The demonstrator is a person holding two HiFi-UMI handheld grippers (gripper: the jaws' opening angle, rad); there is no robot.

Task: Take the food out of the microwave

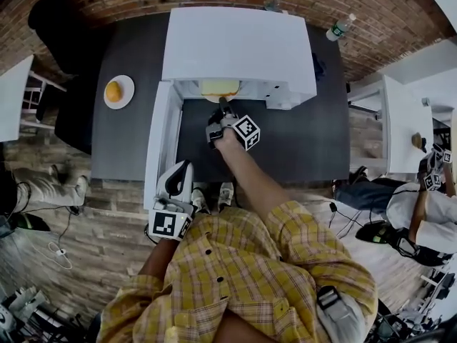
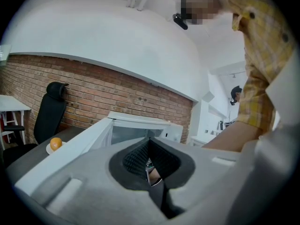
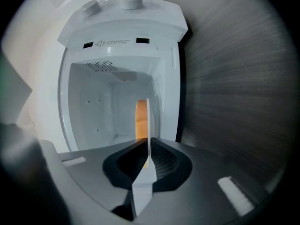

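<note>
A white microwave [image 1: 239, 45] stands on the dark table [image 1: 300, 141] with its door [image 1: 158, 141] swung open to the left. Just inside its mouth sits a white plate [image 1: 219, 88] with yellow food on it. My right gripper [image 1: 223, 109] reaches to the plate's near rim. In the right gripper view the plate [image 3: 148, 125] runs edge-on between the pads, which press on its rim, and the orange-yellow food [image 3: 140, 118] shows behind it. My left gripper [image 1: 180, 174] hangs by the door's near end, its jaws [image 2: 150, 158] together with nothing held.
An orange [image 1: 114, 91] lies on a small plate at the table's left. A black chair [image 1: 61, 31] stands behind that corner. Two bottles [image 1: 340, 28] stand at the table's back. Another person [image 1: 421, 206] sits at the right, near a white table [image 1: 403, 120].
</note>
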